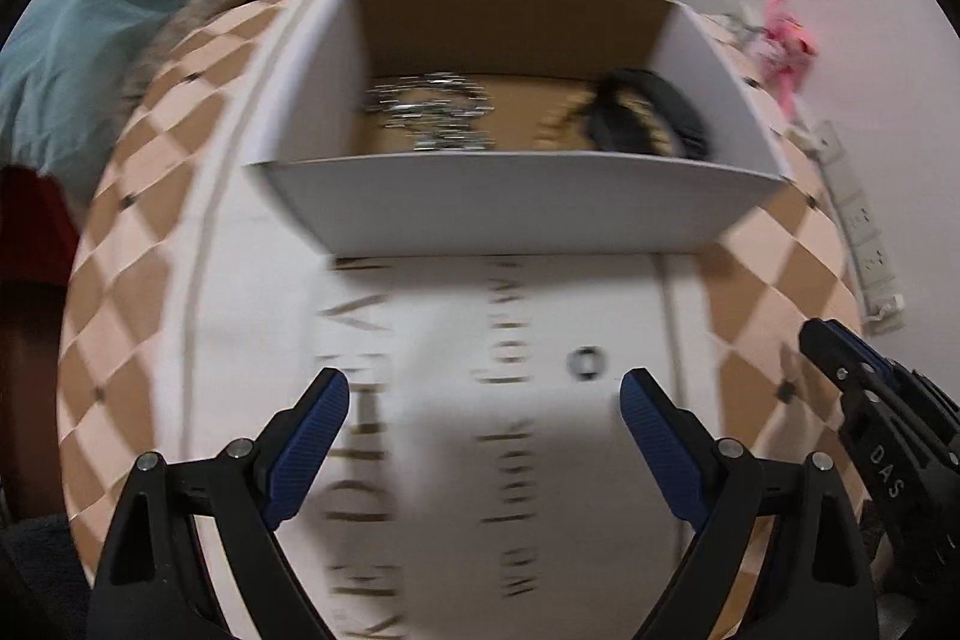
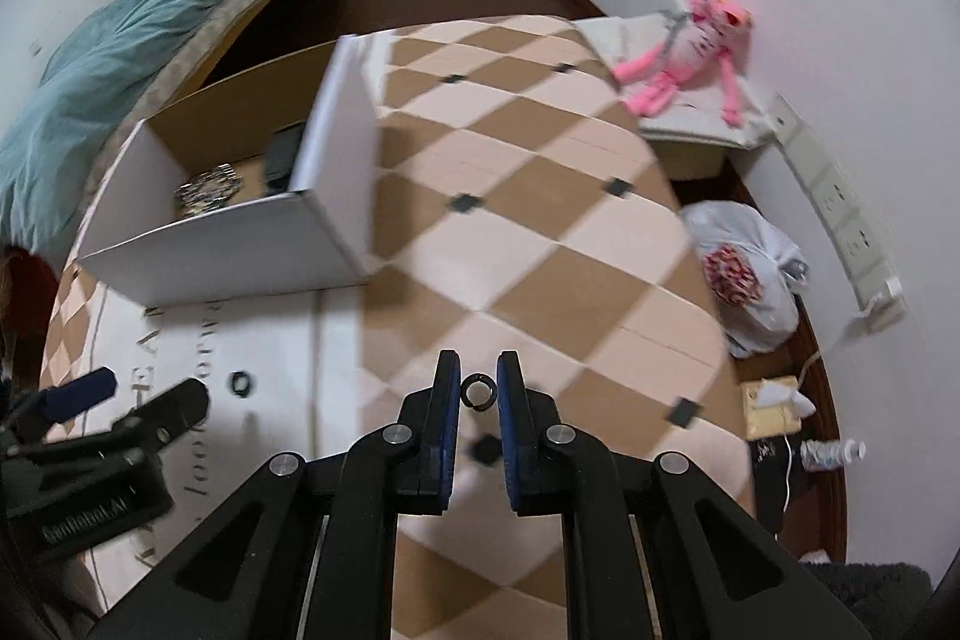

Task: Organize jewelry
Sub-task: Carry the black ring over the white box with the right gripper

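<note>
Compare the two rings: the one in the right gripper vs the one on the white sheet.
The held ring is pinched between the right gripper's pads, clear of the table; the loose ring lies flat on the white printed sheet, ungripped. The held ring is over the checkered table; the loose ring lies near the left gripper, whose jaws stand wide open. Both are small dark rings.

"DAS" stands in white on the black right gripper; "GenRobot.AI" on the black left gripper.
</note>
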{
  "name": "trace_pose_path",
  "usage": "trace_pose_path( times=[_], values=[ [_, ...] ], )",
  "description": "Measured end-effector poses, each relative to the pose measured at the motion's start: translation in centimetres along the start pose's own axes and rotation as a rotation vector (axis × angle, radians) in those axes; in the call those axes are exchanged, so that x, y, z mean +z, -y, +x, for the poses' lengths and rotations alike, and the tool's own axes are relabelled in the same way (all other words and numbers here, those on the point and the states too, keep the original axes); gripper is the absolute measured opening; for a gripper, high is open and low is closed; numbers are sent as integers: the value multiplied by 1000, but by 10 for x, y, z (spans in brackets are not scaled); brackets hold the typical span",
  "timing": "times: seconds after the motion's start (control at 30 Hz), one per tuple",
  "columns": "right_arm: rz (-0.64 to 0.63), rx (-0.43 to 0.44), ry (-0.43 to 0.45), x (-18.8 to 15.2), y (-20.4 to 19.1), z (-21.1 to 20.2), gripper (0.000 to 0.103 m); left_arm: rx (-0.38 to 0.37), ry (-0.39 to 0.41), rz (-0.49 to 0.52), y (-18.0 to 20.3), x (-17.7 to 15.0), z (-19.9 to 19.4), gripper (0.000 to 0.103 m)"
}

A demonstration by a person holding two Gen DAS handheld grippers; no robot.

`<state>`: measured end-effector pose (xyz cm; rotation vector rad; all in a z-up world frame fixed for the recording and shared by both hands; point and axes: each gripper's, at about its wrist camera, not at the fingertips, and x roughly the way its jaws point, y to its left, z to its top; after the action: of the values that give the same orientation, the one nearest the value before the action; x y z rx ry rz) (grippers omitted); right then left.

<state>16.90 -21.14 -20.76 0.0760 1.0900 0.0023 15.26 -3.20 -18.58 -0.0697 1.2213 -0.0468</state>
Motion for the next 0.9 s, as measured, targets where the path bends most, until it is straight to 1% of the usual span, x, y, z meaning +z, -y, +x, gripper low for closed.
trace_pose_path(
  times=[0.03, 0.1, 0.17, 0.2, 0.27, 0.3, 0.37, 0.4, 0.43, 0.47, 0.5, 0.73, 0.8, 0.9],
  values=[
    [9, -3, -5, 0, 5, 1, 13, -3, 5, 15, 6, 0, 2, 91],
    [22, -9, -12, -2, 12, 2, 13, -2, 17, 36, 14, 0, 4, 85],
    [30, -14, -16, -2, 18, 2, 13, -2, 24, 53, 20, 1, 8, 73],
    [32, -16, -15, -4, 20, 1, 13, -9, 25, 53, 22, 1, 9, 71],
    [36, -15, -14, -4, 22, 0, 13, -12, 25, 57, 22, 2, 14, 57],
    [36, -15, -14, -4, 23, 0, 13, -8, 25, 60, 23, 1, 14, 53],
    [34, -20, -13, -5, 22, 0, 13, 7, 43, 75, 25, 1, 14, 35],
    [37, -20, -12, -5, 24, -1, 13, 13, 50, 81, 26, 1, 14, 30],
    [39, -22, -12, -4, 24, 0, 13, 14, 54, 83, 26, 2, 13, 21],
    [42, -25, -11, -4, 25, -1, 13, 8, 56, 84, 26, 2, 13, 14],
    [46, -25, -11, -4, 26, -1, 13, 4, 57, 86, 25, 3, 13, 10],
    [55, -17, 9, 0, 22, -6, 13, -18, 69, 107, 24, -3, 6, 10],
    [57, 7, 19, 3, 19, -13, 13, -40, 80, 100, 21, 0, -8, 10],
    [68, 82, 31, 16, 11, -27, 13, -83, 116, 81, 9, 13, -38, 10]
  ],
)
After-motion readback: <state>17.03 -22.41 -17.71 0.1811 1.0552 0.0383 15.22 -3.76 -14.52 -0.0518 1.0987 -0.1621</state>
